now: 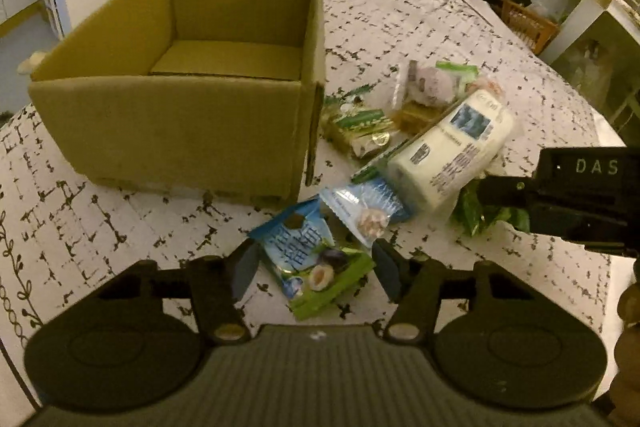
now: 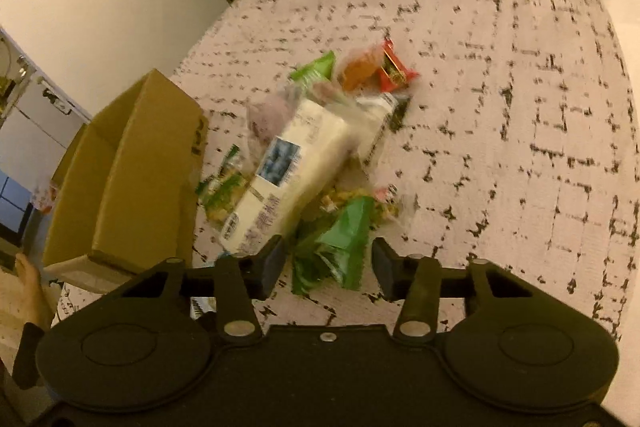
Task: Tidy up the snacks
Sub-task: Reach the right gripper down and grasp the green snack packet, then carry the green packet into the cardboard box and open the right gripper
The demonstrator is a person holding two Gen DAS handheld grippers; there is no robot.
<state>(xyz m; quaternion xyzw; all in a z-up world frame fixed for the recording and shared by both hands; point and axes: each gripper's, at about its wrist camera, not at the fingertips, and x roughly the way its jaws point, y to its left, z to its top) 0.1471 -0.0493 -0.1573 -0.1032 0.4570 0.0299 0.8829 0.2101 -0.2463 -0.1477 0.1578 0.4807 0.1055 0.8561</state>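
While parted, left gripper (image 1: 312, 269) fingers (image 1: 245, 269) flank blue-green snack packet (image 1: 314, 267)

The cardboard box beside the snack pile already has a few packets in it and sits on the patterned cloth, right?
Not quite: the cardboard box is empty, as the left wrist view shows. It does sit on the patterned cloth, beside the snack pile.

Dim, yellowish indoor light, fisheye bending at the edges (right wrist view motion-blurred).

Your left gripper (image 1: 314, 273) and right gripper (image 2: 328, 267) both tilt downward, jaws parted, pads gripping nothing.
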